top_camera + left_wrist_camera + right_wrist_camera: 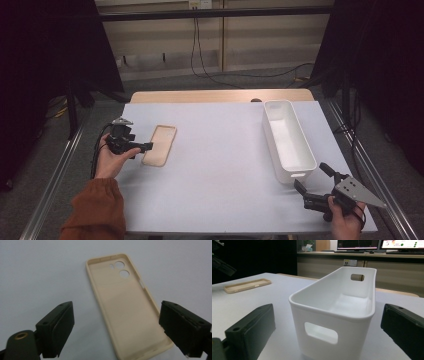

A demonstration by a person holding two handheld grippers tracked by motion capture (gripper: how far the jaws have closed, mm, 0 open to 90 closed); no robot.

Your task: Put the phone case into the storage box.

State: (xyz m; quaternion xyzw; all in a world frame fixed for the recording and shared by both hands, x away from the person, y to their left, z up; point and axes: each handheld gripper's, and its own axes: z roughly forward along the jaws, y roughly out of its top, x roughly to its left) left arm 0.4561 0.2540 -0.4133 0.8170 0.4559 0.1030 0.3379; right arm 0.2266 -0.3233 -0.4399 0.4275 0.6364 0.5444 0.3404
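Lying flat near the left edge of the table (220,165), hollow side up, a beige phone case (160,145) is approached by the left gripper (144,147), held just at its near left side. In the left gripper view the case (125,302) is seen between the spread jaws, its camera holes at the far end; the pads are not pressed on it. A white bin (288,140) is set along the right edge. The right gripper (311,179) is held at the near right corner, jaws wide apart and empty, pointed at the bin's (337,312) near end.
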